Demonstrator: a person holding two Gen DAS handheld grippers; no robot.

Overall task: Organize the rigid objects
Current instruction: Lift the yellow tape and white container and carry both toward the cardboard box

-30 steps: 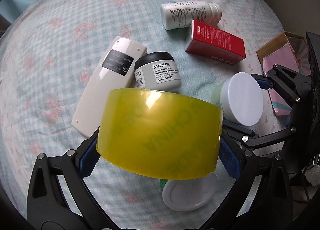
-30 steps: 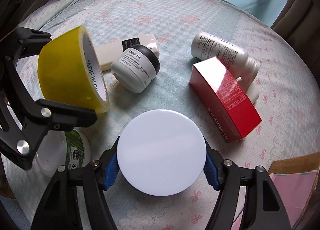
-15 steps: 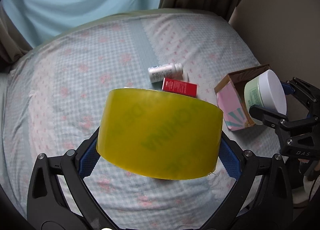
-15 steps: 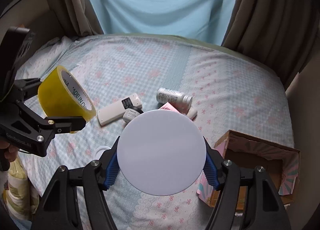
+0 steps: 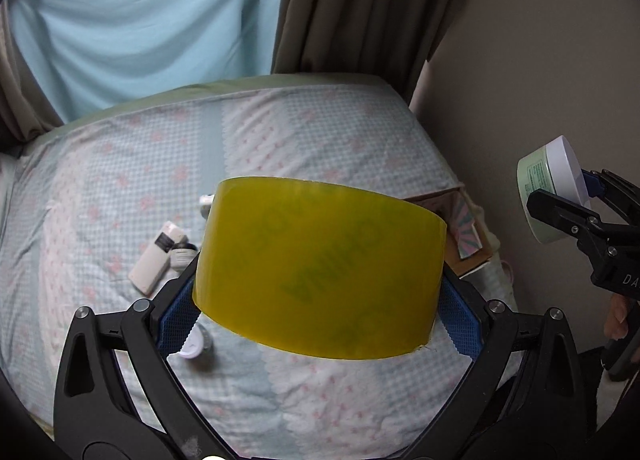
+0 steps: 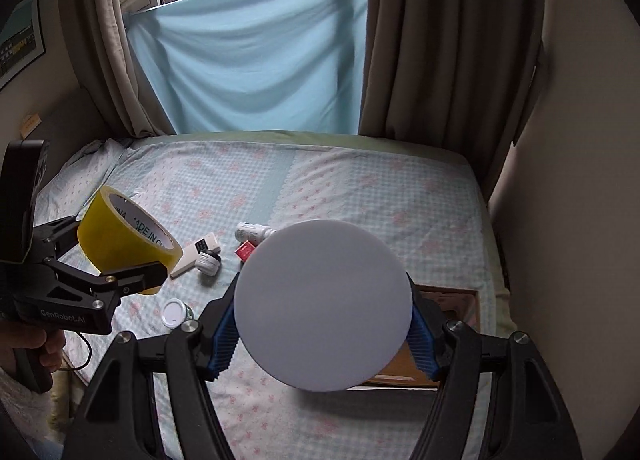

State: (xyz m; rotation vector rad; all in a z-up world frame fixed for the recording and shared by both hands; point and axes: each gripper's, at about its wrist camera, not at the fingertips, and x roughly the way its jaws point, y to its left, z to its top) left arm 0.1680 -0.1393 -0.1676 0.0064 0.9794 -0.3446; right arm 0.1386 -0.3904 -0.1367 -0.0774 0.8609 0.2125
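With the left claw (image 5: pixel 320 300) pinching the tape roll (image 5: pixel 320 272) and the right claw (image 6: pixel 324 320) pinching the white-lidded jar (image 6: pixel 323 306), the cardboard box (image 6: pixel 448 296) lies directly below the right claw, nearer it.

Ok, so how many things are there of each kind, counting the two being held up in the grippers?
Jars: 3 (big white-lidded jar, black-lidded jar, small white-capped jar)
Boxes: 2 (red box, cardboard box)
Bottles: 1 (white bottle)
Remotes: 1 (white remote)
Tape rolls: 1 (yellow tape roll)
Total: 8
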